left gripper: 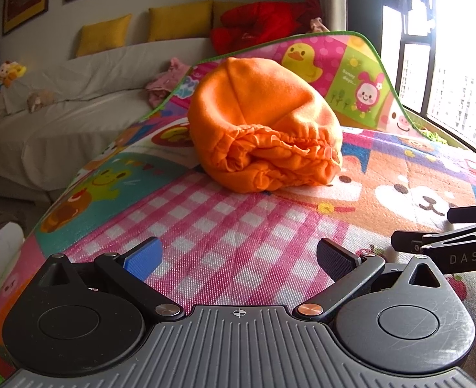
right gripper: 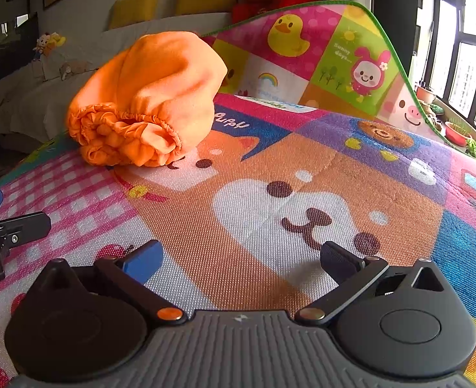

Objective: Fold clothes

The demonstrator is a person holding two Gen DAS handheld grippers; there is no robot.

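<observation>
Left wrist view shows my left claw and right claw spread wide and empty; soft orange garment, best pinched at its gathered hem.

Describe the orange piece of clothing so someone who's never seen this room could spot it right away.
Start at the colourful cartoon play mat spread in front of the white-covered sofa. On it, just beyond the pink checked patch, sits a rolled orange garment. It is the only item on the mat, plain bright orange with a gathered elastic hem facing both open grippers.
</observation>
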